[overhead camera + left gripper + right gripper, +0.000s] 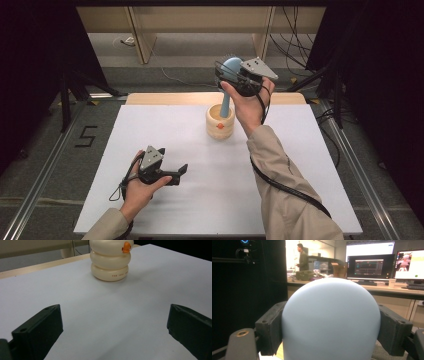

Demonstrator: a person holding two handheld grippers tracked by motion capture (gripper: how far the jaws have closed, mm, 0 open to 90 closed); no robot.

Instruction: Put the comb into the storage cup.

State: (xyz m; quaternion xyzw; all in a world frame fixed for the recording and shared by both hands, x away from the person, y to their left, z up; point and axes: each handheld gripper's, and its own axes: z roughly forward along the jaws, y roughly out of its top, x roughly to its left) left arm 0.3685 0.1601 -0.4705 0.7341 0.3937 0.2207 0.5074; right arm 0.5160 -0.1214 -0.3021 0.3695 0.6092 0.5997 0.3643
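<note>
Hairbrush (230, 75): light blue, bristled head up, handle pointing down into the holder. Its head is raised above the holder's rim at the far middle of the table.
Hairbrush, right gripper view (331, 320): the smooth rounded back of the head faces the camera, sitting between the two black jaws.
Right gripper (234, 76): held up in the right hand (250, 102) over the far part of the table; jaws closed against both sides of the brush head.
Holder (220, 121): cream, made of stacked rounded rings, upright on the white table (200, 200) near its far edge. An orange mark shows on its side, with small red lettering on the lowest ring, too small to read.
Holder, left gripper view (110, 258): stands well ahead of the jaws, apart from them.
Left gripper (180, 172): held low over the near left part of the table in the left hand (140, 187); jaws wide apart, nothing between them, bare table surface beneath.
Background, right gripper view: lit monitors (369, 266) on a desk, and a person (302, 257) standing farther off.
</note>
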